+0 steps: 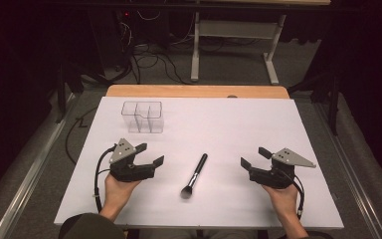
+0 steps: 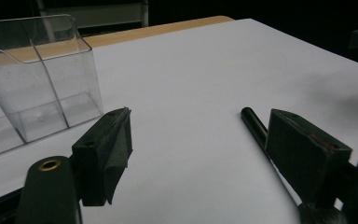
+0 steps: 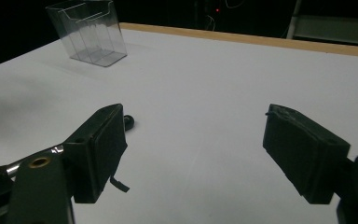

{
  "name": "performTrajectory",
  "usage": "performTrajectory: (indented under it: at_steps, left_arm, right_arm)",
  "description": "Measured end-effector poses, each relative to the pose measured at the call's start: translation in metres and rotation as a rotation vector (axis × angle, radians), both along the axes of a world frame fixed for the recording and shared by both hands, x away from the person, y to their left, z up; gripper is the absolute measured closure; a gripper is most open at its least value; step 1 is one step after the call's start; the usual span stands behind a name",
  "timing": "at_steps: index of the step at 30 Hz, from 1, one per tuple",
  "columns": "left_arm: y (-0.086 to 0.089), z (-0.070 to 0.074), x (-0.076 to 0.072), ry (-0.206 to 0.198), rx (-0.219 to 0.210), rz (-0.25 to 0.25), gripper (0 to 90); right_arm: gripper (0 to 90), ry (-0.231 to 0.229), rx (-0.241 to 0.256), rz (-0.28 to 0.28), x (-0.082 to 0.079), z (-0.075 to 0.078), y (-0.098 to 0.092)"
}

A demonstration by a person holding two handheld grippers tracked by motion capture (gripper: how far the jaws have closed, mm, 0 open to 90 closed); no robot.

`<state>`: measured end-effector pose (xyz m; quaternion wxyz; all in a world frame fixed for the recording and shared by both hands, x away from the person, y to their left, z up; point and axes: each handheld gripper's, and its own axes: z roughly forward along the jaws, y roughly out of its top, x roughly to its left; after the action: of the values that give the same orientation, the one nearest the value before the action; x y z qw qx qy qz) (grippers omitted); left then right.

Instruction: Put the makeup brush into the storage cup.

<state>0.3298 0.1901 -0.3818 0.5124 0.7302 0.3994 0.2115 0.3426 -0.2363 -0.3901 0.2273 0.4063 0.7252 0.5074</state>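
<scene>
A black-handled makeup brush (image 1: 195,174) lies on the white table top (image 1: 238,124), bristles toward the near edge. My left gripper (image 1: 150,154) rests to its left, held open with nothing between the jaws. My right gripper (image 1: 254,157) sits to the brush's right, also open and empty. A clear plastic organizer (image 1: 143,117) with several compartments stands at the back left, empty. In the left gripper view the brush handle (image 2: 254,123) runs behind the right jaw, with the organizer (image 2: 37,88) close at the left. In the right gripper view the handle tip (image 3: 129,122) peeks past the left jaw.
A wooden table edge (image 1: 199,91) shows beyond the white top. Behind it stand the grey legs of another table (image 1: 195,55), with cables on the floor (image 1: 149,64). Dark floor surrounds the table on both sides.
</scene>
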Motion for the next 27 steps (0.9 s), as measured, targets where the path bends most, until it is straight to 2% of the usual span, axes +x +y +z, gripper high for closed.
performTrajectory:
  at_steps: [27]
  left_arm:
    - [0.0000,0.0004,-0.0023,-0.003,-0.011,0.002,23.0]
  right_arm:
    - [22.9,-0.006,0.015,-0.010,-0.0018,0.0003,-0.0011]
